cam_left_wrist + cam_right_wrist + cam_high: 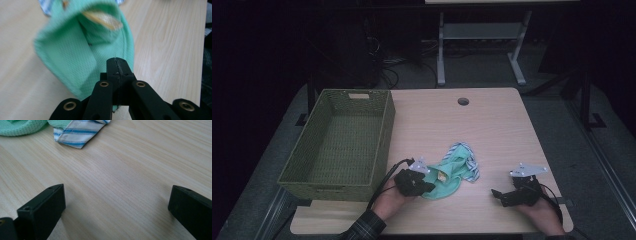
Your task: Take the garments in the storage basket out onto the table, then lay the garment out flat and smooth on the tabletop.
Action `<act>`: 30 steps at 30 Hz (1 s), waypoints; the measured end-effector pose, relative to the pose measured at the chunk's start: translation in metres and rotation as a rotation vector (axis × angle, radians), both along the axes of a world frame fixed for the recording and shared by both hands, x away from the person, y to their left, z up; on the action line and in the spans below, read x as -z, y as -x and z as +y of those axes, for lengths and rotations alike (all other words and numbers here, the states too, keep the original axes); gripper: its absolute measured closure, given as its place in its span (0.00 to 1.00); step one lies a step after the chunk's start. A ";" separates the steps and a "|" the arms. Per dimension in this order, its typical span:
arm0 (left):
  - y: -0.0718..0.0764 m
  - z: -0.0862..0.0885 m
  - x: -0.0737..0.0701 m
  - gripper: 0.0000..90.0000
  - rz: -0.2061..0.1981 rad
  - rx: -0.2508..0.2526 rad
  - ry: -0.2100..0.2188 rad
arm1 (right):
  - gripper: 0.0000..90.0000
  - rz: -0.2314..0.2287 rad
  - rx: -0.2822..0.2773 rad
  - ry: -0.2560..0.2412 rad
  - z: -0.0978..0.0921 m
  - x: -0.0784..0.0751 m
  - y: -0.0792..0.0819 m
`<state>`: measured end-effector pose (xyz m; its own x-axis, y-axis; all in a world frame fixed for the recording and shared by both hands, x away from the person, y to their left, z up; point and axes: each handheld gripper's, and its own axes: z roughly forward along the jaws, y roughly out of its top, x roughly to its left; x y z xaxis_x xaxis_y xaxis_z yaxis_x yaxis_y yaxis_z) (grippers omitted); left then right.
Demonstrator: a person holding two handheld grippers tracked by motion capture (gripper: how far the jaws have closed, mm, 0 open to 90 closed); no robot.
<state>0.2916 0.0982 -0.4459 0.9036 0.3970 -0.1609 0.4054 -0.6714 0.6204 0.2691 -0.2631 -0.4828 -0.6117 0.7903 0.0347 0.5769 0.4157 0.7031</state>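
Observation:
A mint-green garment (pixel 447 176) with a blue-and-white striped trim (pixel 470 161) lies crumpled near the table's front centre. My left gripper (pixel 428 184) is shut on the garment's near edge; in the left gripper view the jaws meet at the tip (pixel 117 65) with green mesh cloth (pixel 72 57) pinched and lifted, a tan label (pixel 103 19) showing inside. My right gripper (pixel 498 196) rests open on bare wood to the right of the garment. In the right gripper view (pixel 117 202) its jaws stand wide apart, with the striped trim (pixel 77 133) ahead at upper left.
A green woven basket (pixel 384 132) with nothing in it stands on the table's left half, just left of my left hand. A cable hole (pixel 463 101) sits near the far edge. The wooden table (pixel 492 130) ends close behind both hands.

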 end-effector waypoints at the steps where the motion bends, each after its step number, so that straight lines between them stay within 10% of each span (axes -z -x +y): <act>1: 0.001 -0.001 0.003 0.99 -0.004 0.006 -0.018 | 0.01 -0.002 -0.001 0.001 0.000 0.000 0.000; 5: 0.002 -0.005 0.010 0.99 -0.014 0.013 -0.064 | 0.01 -0.001 0.000 0.001 0.000 0.000 0.000; 30: 0.001 -0.006 0.011 0.99 0.005 0.005 -0.039 | 0.34 0.032 -0.095 -0.122 0.042 -0.016 -0.030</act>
